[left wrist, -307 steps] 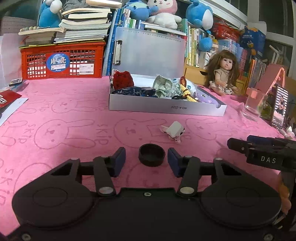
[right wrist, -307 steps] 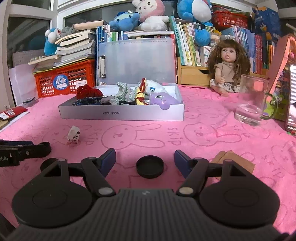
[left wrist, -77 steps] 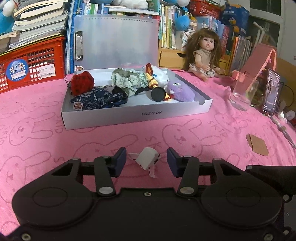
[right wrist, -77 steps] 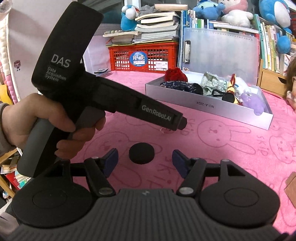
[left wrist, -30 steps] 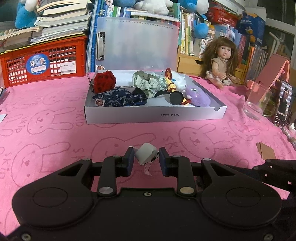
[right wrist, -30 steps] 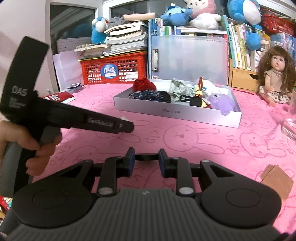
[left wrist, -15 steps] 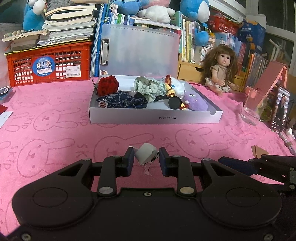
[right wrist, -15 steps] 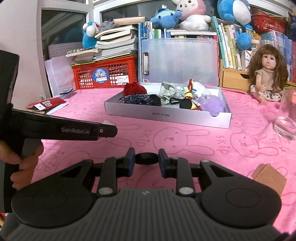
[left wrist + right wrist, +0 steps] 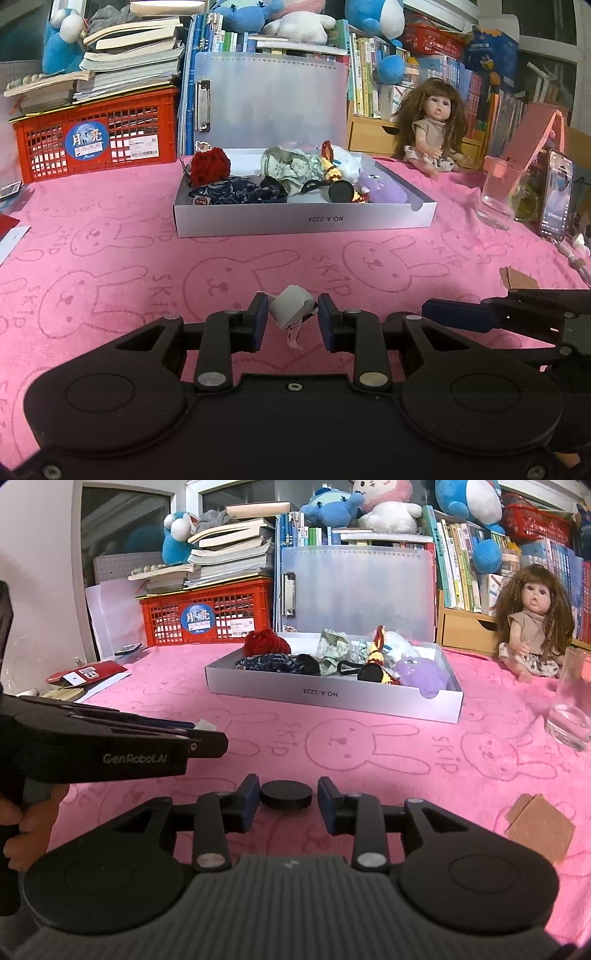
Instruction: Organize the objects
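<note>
White crumpled paper (image 9: 291,305) is sitting pinched between the blue pads of the left gripper (image 9: 290,321) in the left wrist view, with a loose strip dangling beneath it over the pink rabbit-print cloth (image 9: 110,266). Further off, the grey tray (image 9: 303,221) is already holding a red knitted ball (image 9: 209,166), dark patterned fabric, a green-white bundle, a black round piece and a purple plush (image 9: 384,190), so much of the sorting looks done. At the right edge, the right gripper's blue finger is poking into view.

Moving to the right wrist view, the right gripper (image 9: 284,799) is opening its jaws around a black round cap (image 9: 285,794) that is lying on the cloth; the left pad looks to be touching it and the right pad is standing clear. Paper and cap are both still lying outside the tray, well short of it, and a brown cardboard piece (image 9: 539,827) is lying near right.
</note>
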